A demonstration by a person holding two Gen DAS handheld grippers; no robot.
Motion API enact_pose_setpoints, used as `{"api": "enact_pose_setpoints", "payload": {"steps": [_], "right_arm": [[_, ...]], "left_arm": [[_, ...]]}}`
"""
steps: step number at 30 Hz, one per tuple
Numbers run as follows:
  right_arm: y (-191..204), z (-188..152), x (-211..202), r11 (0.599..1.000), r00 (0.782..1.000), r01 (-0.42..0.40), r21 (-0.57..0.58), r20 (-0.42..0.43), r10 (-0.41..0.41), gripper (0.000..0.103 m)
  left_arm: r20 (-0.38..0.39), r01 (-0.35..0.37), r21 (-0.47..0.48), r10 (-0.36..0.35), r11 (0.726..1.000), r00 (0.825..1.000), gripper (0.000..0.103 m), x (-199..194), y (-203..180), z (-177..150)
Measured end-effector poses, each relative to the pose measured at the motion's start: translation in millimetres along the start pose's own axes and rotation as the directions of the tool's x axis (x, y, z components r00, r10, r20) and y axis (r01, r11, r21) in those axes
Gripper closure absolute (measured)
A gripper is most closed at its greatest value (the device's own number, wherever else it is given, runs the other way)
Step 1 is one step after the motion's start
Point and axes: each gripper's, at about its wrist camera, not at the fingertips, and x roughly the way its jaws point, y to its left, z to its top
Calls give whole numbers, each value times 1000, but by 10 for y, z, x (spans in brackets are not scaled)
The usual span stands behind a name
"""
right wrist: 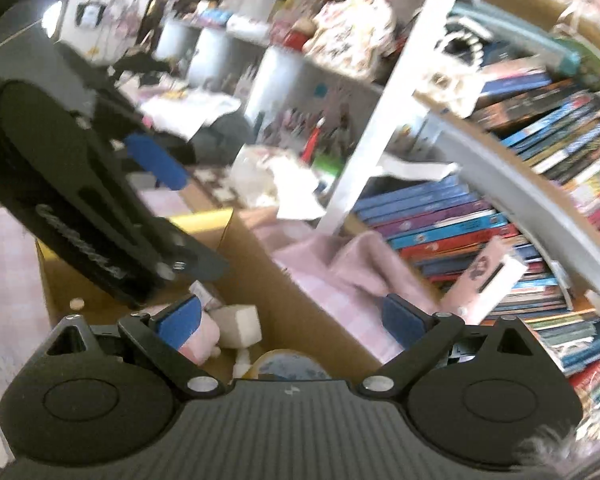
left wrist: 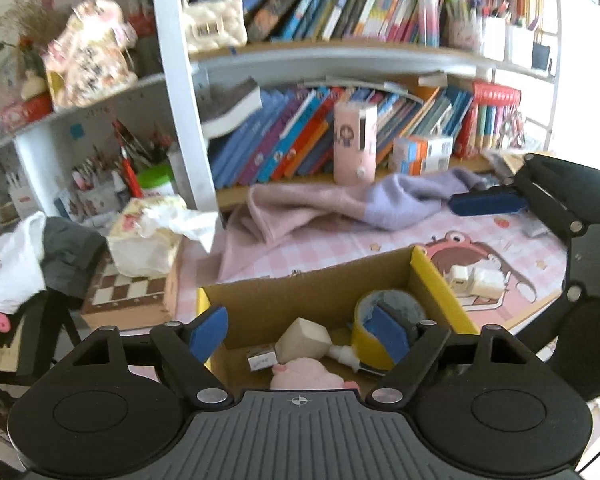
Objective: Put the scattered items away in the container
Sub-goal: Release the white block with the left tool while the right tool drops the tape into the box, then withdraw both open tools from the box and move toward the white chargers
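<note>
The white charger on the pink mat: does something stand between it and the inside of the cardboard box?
Yes. The white charger lies on the pink mat just outside the cardboard box, and the box's yellow-edged wall stands between them. It must be lifted over that wall. Nothing else visible blocks it.

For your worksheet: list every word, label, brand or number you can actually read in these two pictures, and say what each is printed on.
None can be read.
Book spines on the shelf: print too blurred.
Pink carton: dark markings, unreadable.
Small box in the cardboard box: label too small.
Raised lettering on the left gripper's side: blurred.
</note>
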Motion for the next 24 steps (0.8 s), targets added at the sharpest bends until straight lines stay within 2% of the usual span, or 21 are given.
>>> {"api": "enact_pose_setpoints", "payload": {"steps": [6,12,19,24], "right_arm": [[-64,-82,-512,986,993,103,131,43,-110,7],[-88,-275,-1005,934,978,190,302,20,-206,11],[171,-508,-1489,897,970,234,375,-27,-242,14],[531,-710,-1756,890,970,241,387,-79,-228,19]], "left_arm": [[67,-54,0,54,999,996,19,-479,-85,-181],[98,-85,-82,93,993,991,16,-922,-92,-482],[77,-104,-171,119,980,990,15,-1271,-196,-941],[70,-119,-150,130,981,989,15,-1464,-372,-1242]]}}
